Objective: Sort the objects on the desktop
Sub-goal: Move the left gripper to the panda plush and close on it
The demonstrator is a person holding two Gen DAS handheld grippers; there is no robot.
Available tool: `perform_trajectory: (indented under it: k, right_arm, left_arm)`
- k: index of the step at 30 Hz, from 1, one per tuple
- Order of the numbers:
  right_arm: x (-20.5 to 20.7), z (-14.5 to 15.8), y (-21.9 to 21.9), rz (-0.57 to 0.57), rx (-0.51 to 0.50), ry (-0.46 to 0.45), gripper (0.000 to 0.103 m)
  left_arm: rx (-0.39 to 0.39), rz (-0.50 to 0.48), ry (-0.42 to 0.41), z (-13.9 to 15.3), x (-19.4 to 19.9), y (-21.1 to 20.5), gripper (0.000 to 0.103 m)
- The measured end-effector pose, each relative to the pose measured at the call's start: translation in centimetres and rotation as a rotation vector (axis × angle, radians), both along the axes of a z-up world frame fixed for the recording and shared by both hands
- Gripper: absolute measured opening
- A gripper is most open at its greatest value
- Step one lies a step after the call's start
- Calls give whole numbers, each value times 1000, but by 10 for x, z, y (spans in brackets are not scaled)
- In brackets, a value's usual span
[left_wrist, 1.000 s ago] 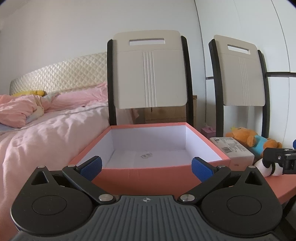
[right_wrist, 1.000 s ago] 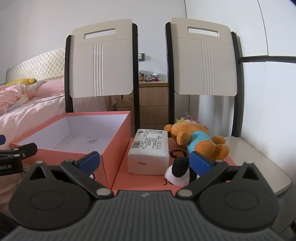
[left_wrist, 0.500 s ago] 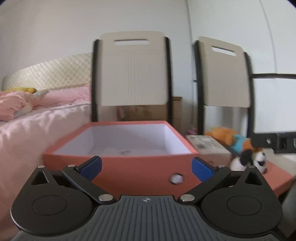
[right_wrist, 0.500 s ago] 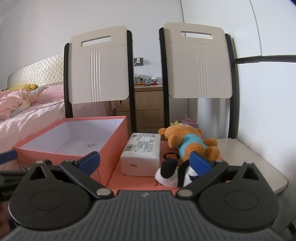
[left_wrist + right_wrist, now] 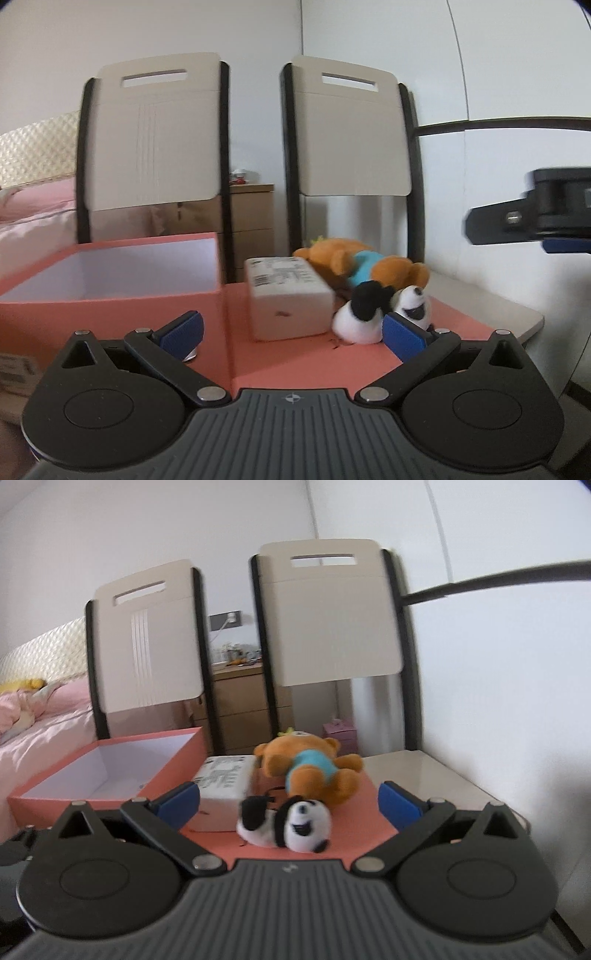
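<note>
The right gripper (image 5: pixel 290 805) hangs with its jaws spread wide and nothing between them, just above and behind the things on the salmon mat (image 5: pixel 354 834). The left gripper (image 5: pixel 291 332) is equally wide apart and empty, low over the same mat. The open salmon box (image 5: pixel 110 771) sits far left of the right gripper. The orange bear (image 5: pixel 310 770) lies straight ahead, beyond the jaws. The white packet (image 5: pixel 225 782) rests just beside the left fingertip. The panda toy (image 5: pixel 291 825) lies nearest, centred between the fingers.
</note>
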State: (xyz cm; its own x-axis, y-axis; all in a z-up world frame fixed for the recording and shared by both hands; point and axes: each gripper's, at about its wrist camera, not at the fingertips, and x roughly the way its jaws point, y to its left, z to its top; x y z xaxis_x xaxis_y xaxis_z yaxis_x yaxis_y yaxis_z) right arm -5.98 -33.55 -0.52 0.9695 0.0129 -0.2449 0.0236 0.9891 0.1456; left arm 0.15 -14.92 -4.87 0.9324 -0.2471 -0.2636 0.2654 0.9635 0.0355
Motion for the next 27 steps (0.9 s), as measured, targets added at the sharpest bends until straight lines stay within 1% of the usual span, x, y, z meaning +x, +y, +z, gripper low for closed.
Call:
perform_trajectory:
  k: [6, 9, 10, 12, 15, 17, 18, 19, 22, 25, 26, 27]
  right_arm:
    - [-8, -2, -19, -12, 14, 1, 103]
    - [-10, -3, -24, -11, 14, 1, 103]
    - [-11, -3, -25, -10, 13, 2, 103]
    - [-12, -3, -26, -4, 13, 2, 103]
    - [-12, -4, -27, 5, 16, 3, 103]
    - [-12, -4, -28, 7, 18, 4, 103]
    - [-12, -4, -28, 9, 19, 4, 103]
    - [-12, -4, -28, 11, 20, 4, 103]
    - [-12, -4, -26, 16, 18, 8, 103]
    - [-11, -5, -24, 23, 9, 13, 103]
    - [-11, -5, -23, 26, 6, 14, 103]
    - [-11, -5, -22, 29, 3, 16, 103]
  left_arm:
    - [-13, -15, -4, -6, 32, -23, 102]
    - [-2, -14, 7, -9, 45, -37, 101]
    - [-2, -10, 15, -10, 50, -40, 97]
    - [-10, -3, 29, -10, 58, -47, 95]
    - [4, -17, 32, -12, 65, -56, 91]
    - [6, -22, 40, -15, 69, -61, 82]
    - [6, -23, 47, -16, 71, -64, 80]
    - [5, -23, 55, -18, 74, -67, 75]
    - [14, -28, 77, -22, 80, -75, 73]
    - [1, -41, 99, -25, 85, -75, 57]
    - [-3, -47, 104, -24, 86, -74, 48]
    - [-6, -55, 114, -23, 86, -73, 45]
